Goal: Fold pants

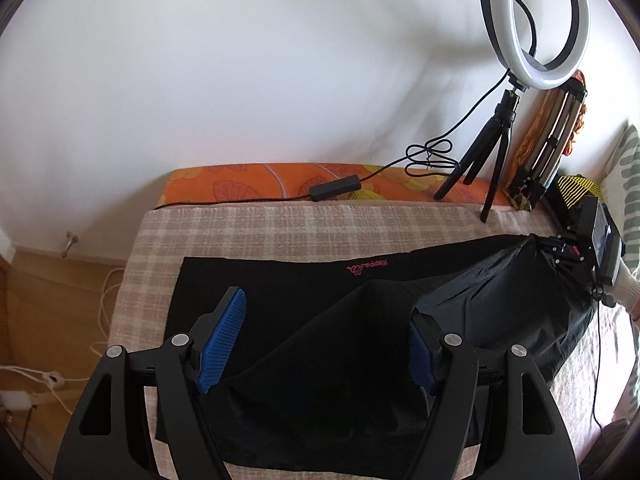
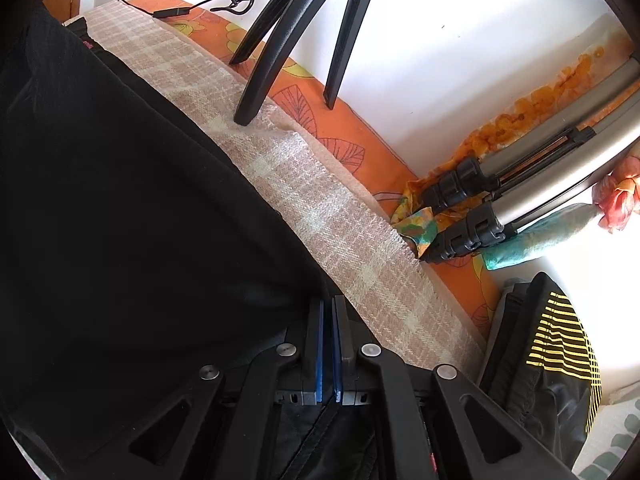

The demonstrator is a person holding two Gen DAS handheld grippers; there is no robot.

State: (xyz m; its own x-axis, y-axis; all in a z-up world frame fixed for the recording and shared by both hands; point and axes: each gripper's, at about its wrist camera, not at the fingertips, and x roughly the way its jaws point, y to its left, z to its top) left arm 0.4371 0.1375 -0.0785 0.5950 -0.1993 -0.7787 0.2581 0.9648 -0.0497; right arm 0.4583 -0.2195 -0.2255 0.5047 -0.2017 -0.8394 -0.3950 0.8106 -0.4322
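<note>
I see one pair of black pants (image 1: 304, 320) lying on the checked blanket (image 1: 280, 224) over the bed, partly doubled over. My left claw (image 1: 320, 344) stands open above the fold, pads clear of the cloth. My right claw (image 2: 329, 344) is clamped shut on the pants' edge near the blanket's far side. Risk, as I judge it: if the right claw pulls sideways, the loose folded layer could slide or bunch. I count two tripods, one ring light (image 1: 536, 20), two claws.
</note>
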